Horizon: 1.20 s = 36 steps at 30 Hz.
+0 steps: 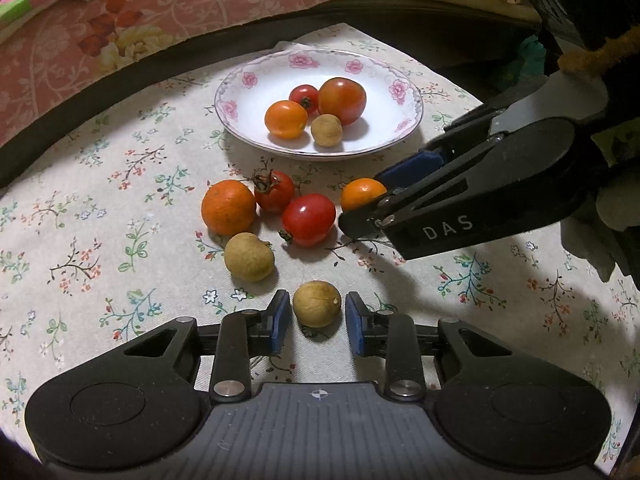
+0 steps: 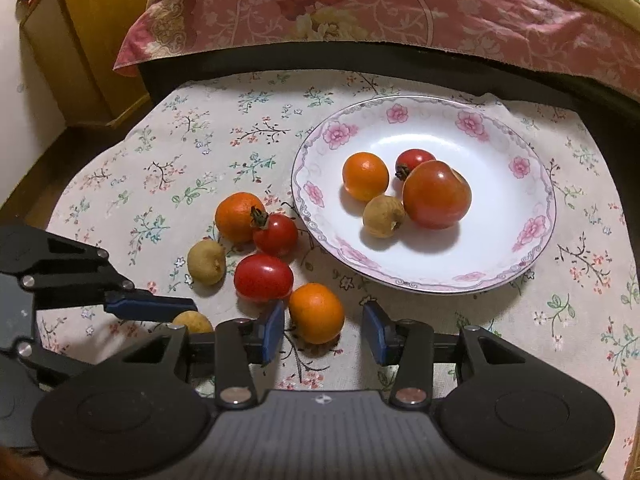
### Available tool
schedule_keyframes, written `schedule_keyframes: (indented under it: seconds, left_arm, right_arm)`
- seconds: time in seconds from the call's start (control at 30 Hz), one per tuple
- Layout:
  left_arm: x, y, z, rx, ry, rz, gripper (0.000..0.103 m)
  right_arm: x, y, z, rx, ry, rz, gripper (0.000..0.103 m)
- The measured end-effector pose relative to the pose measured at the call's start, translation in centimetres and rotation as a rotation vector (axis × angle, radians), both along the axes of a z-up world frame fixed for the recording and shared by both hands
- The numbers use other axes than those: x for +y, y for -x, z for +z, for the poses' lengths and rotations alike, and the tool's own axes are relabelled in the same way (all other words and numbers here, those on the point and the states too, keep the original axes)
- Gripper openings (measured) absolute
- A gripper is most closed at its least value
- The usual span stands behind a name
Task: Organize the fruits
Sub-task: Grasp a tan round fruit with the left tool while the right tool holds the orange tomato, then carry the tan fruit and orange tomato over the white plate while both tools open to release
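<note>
A white flowered plate (image 1: 240,92) (image 2: 520,240) holds two tomatoes, a small orange and a longan. Loose on the cloth lie an orange (image 1: 228,207), two red tomatoes (image 1: 308,220), a longan (image 1: 249,256), another longan (image 1: 317,304) and a small orange (image 2: 316,313) (image 1: 362,194). My left gripper (image 1: 317,322) is open with its blue pads on either side of the near longan, small gaps showing. My right gripper (image 2: 324,330) is open around the small orange, pads apart from it. Each gripper shows in the other's view.
A floral tablecloth (image 1: 100,240) covers the small table, dark edge behind. A pink floral bedspread (image 2: 400,8) lies beyond. A yellow wooden cabinet (image 2: 100,40) stands at the far left in the right wrist view.
</note>
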State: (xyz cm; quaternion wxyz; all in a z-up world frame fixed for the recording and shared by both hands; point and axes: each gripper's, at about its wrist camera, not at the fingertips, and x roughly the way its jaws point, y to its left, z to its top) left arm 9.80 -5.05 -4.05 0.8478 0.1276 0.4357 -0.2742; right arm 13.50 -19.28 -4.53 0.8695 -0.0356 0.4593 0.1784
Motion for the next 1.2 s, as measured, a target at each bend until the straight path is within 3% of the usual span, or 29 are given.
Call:
schedule_keyframes:
  seconds: [0.17, 1.2]
  left_arm:
    - [0.0, 0.1, 0.0, -0.002, -0.007, -0.002, 0.033]
    - [-0.4, -2.4, 3.7, -0.098, 0.046, 0.033, 0.033]
  right_arm:
    - [0.0, 0.0, 0.2, 0.019, -0.005, 0.004, 0.030]
    - [-1.7, 0.7, 3.7, -0.042, -0.038, -0.062, 0.029]
